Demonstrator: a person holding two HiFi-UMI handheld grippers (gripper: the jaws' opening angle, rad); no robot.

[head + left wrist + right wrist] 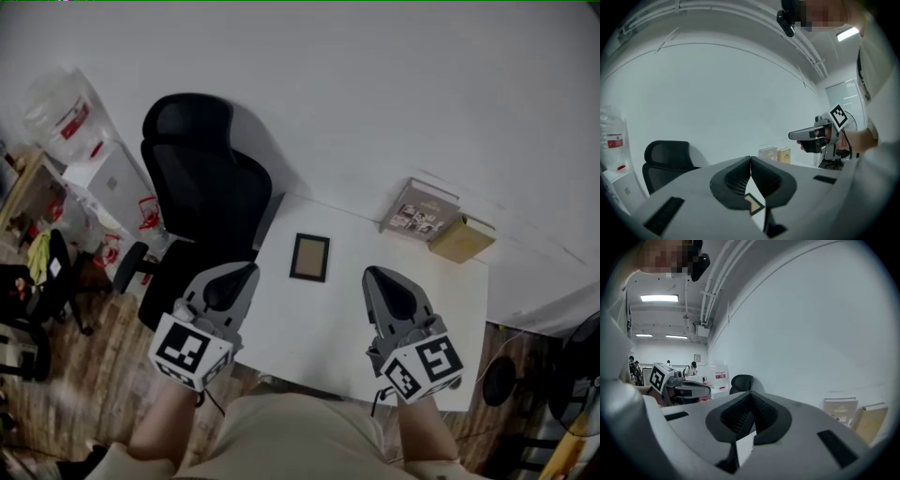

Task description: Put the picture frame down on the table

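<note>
The frame (309, 257) lies flat on the white surface (319, 328). The left gripper (246, 272) and right gripper (373, 275) are both closed and hold nothing. The frame looks light, stiff and easy to break. Its 2 side edges look best to hold.

wall: white wall (375, 75) | floor: wood floor (89, 403) | furniture: black chair (202, 178) | light: ceiling lights (659, 298) on

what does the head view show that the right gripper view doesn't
Only the head view: the frame lying flat on the table, and the wooden floor. Only the right gripper view: ceiling lights and people in the background. Both: the chair, two books and the left gripper.
</note>
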